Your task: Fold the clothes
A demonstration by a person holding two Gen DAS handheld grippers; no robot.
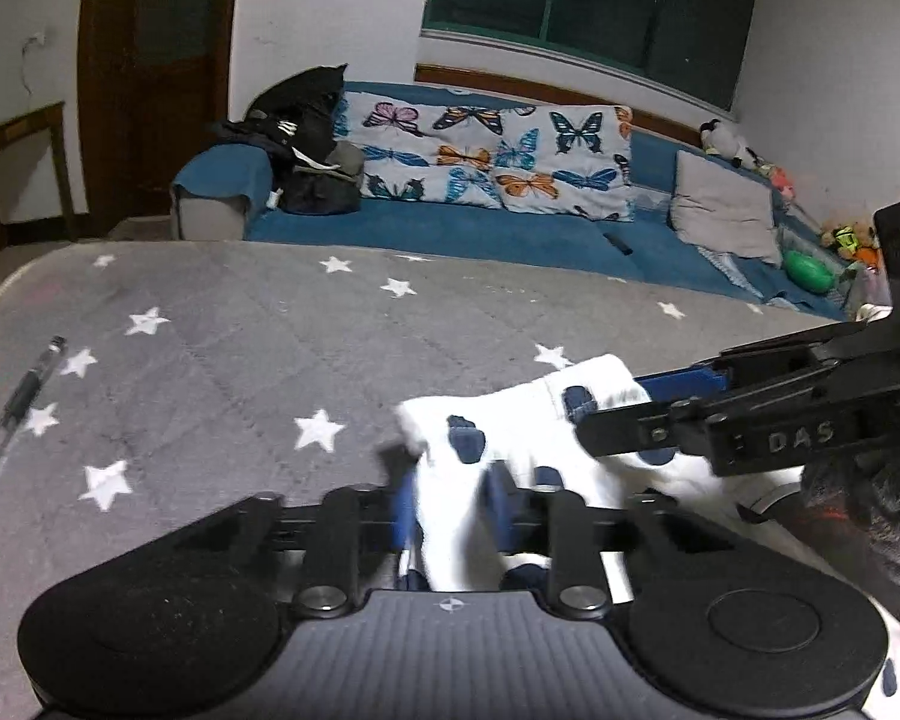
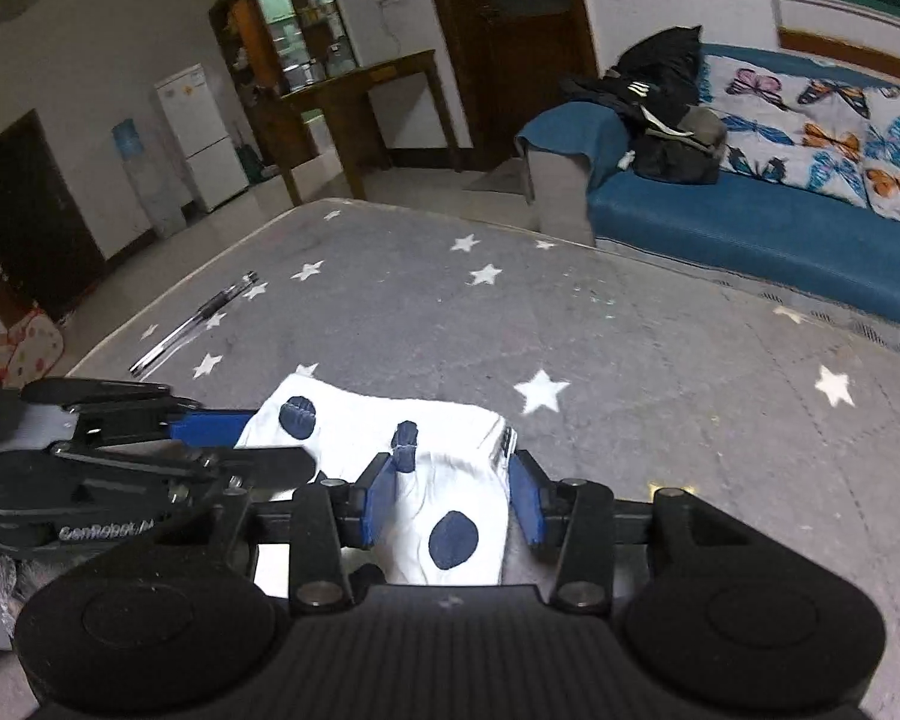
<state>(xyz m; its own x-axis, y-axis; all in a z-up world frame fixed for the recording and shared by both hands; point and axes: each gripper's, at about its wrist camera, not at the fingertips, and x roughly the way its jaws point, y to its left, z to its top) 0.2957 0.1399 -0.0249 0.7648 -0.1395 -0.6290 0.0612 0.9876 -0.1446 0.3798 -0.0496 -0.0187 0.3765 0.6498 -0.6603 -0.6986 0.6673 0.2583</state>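
Motion blur smears left tool (image 1: 450, 516) fingers straddling spotted garment (image 1: 510, 438).

Open mat (image 2: 630, 324) ahead; pens (image 2: 198, 324) at left.

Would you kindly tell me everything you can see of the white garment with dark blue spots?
The white garment with dark blue spots looks like soft, thin cloth, crumpled and partly folded, lying on the grey star-patterned padded surface. A small label shows at its right edge. The right hand-held gripper straddles it, blue fingers spread either side of the cloth. The left hand-held gripper has cloth between its fingers; blur hides whether they pinch it.
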